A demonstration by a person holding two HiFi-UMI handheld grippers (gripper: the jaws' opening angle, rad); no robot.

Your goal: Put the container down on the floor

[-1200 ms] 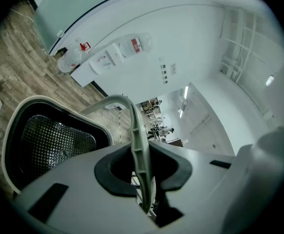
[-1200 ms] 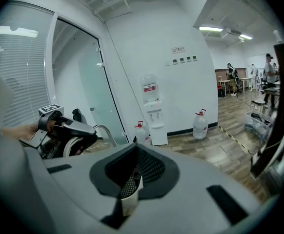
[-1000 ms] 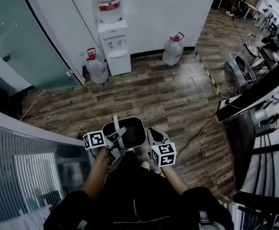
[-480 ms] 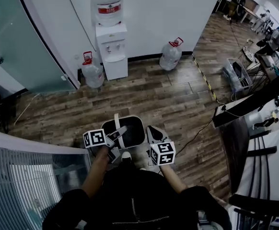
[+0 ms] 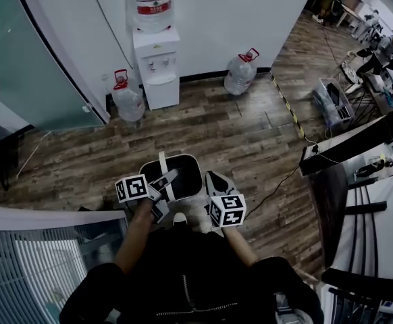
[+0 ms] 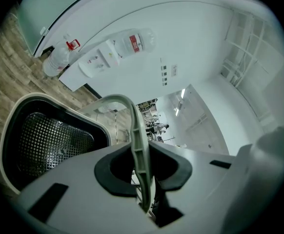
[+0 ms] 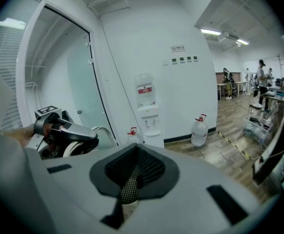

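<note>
The container (image 5: 195,162) is a black mesh bin with a white rim and a white bail handle (image 5: 163,171); it hangs in front of the person above the wooden floor. My left gripper (image 5: 167,179) is shut on the handle (image 6: 138,145), and the bin's mesh inside (image 6: 54,140) shows to its left. My right gripper (image 5: 211,179) is at the bin's right side. In the right gripper view a strip of black mesh (image 7: 130,182) is pinched between the jaws of the right gripper (image 7: 132,179). The left gripper (image 7: 76,136) shows there at the left.
A white water dispenser (image 5: 154,59) stands against the far wall with a water jug (image 5: 127,96) to its left and another (image 5: 240,73) to its right. A dark desk (image 5: 358,147), a floor cable (image 5: 284,181) and a crate (image 5: 335,100) are on the right. A glass partition (image 5: 34,59) is on the left.
The container and both grippers have shifted a little forward in the head view as the person moved. Both holds look unchanged.
</note>
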